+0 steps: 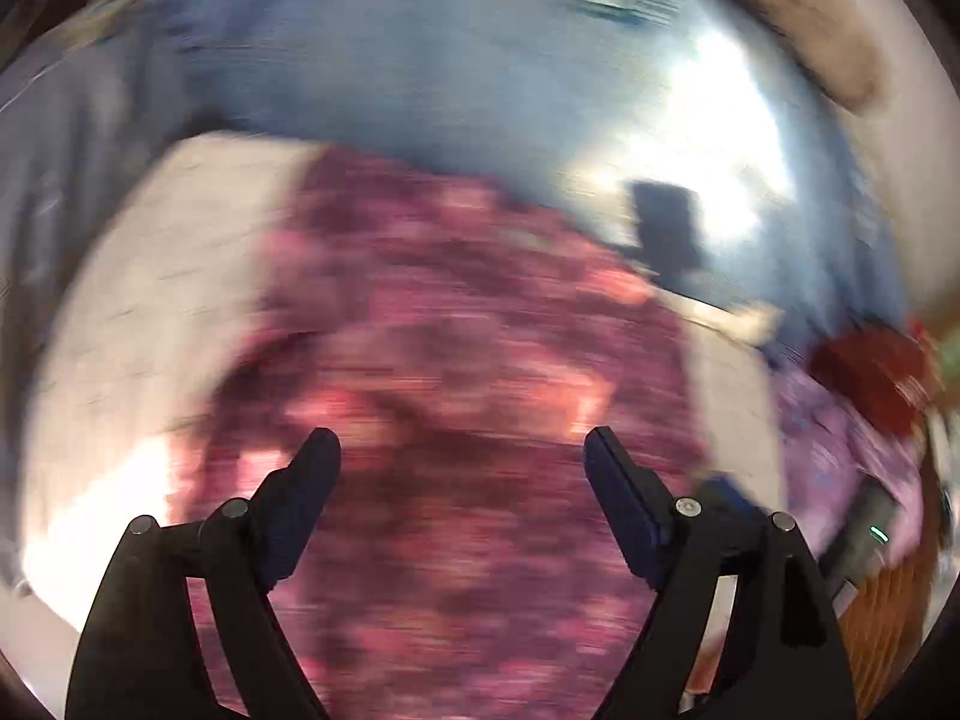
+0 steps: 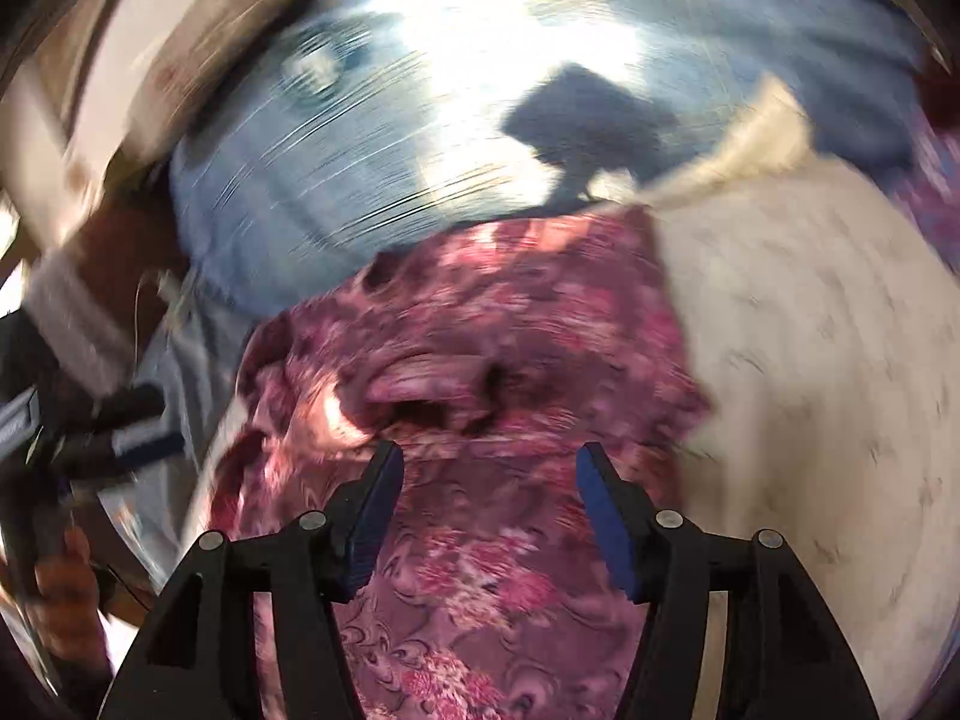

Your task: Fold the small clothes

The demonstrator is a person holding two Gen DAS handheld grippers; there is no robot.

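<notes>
A pink and maroon floral garment (image 1: 450,300) lies spread on a white cloth (image 1: 180,270); this view is badly blurred. My left gripper (image 1: 462,438) hangs above the garment's near part, jaws wide apart, with nothing between its fingers. In the right wrist view the same garment (image 2: 480,312) shows a bunched fold near its middle, and the white cloth (image 2: 810,330) lies to its right. My right gripper (image 2: 490,450) stands open just short of that fold, and the fabric passes beneath the pads (image 2: 600,498) without being pinched.
Blue bedding (image 1: 420,60) (image 2: 300,180) lies beyond the garment, sunlit in patches. A purple patterned cloth (image 1: 840,450), something red (image 1: 870,372) and a dark device with a green light (image 1: 864,534) sit at the right. A hand (image 2: 60,588) holds a dark tool at the left edge.
</notes>
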